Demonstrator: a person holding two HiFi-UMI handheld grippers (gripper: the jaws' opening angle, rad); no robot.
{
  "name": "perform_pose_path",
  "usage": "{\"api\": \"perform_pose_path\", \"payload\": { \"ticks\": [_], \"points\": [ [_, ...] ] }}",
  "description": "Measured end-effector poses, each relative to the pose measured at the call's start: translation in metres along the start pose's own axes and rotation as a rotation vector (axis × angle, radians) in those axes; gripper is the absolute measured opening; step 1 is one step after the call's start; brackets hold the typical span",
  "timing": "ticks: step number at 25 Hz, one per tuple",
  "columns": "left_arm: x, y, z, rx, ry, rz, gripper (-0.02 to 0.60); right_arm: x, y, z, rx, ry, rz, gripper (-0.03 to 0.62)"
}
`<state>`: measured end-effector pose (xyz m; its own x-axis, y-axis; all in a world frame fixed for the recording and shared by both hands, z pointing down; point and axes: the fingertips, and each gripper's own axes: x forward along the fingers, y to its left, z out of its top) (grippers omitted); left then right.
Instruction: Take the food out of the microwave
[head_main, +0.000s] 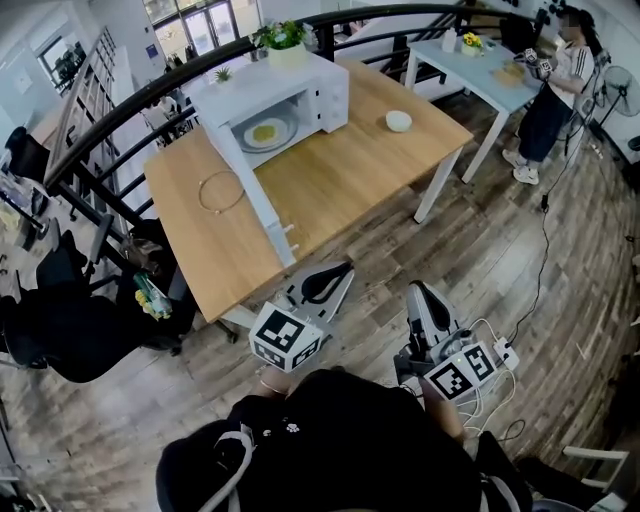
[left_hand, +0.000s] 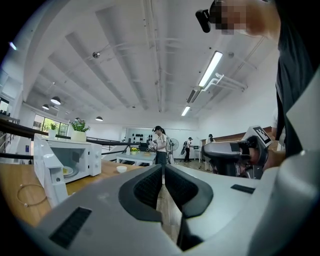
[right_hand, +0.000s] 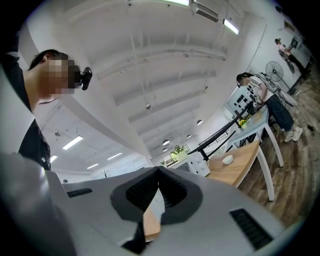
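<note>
A white microwave (head_main: 300, 95) stands at the far side of the wooden table (head_main: 340, 180), its door (head_main: 255, 190) swung wide open toward me. Inside lies a plate with yellow food (head_main: 266, 132); the left gripper view also shows this plate (left_hand: 66, 171) within the microwave (left_hand: 80, 155). My left gripper (head_main: 340, 272) hovers off the table's near edge, shut and empty. To its right, over the floor, my right gripper (head_main: 420, 292) is also shut on nothing. In the right gripper view the microwave (right_hand: 197, 166) is small and far.
A small white bowl (head_main: 398, 121) sits right of the microwave, and a thin ring (head_main: 221, 190) lies left of the door. A potted plant (head_main: 283, 38) tops the microwave. A person (head_main: 555, 90) stands at a second table (head_main: 480, 70). A black railing (head_main: 120, 115) runs behind.
</note>
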<state>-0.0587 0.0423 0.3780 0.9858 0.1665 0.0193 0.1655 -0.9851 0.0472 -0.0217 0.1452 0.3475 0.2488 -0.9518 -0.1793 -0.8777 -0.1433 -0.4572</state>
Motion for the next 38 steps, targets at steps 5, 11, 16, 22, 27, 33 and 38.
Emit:
{"api": "perform_pose_path", "payload": {
  "ticks": [5,11,16,22,27,33,38],
  "points": [
    [0.002,0.008,-0.001,-0.014,-0.007,0.033,0.025,0.016,-0.008,0.000,0.001,0.030,0.024,0.000],
    [0.000,0.037,-0.006,-0.022,0.013,0.148,0.025,0.060,-0.025,-0.004,0.040,0.064,0.115,0.000],
    [0.008,0.072,-0.002,-0.020,0.009,0.282,0.025,0.120,-0.043,-0.007,0.074,0.123,0.244,0.000],
    [0.038,0.112,0.001,-0.021,0.018,0.405,0.025,0.180,-0.066,-0.002,0.093,0.186,0.375,0.000],
    [0.065,0.140,0.002,-0.027,0.036,0.484,0.025,0.219,-0.092,0.002,0.124,0.229,0.441,0.000],
    [0.104,0.172,0.003,-0.033,0.059,0.556,0.025,0.259,-0.126,0.015,0.153,0.256,0.501,0.000],
    [0.133,0.196,0.004,-0.045,0.064,0.607,0.025,0.280,-0.164,0.027,0.167,0.270,0.507,0.000]
  ]
}}
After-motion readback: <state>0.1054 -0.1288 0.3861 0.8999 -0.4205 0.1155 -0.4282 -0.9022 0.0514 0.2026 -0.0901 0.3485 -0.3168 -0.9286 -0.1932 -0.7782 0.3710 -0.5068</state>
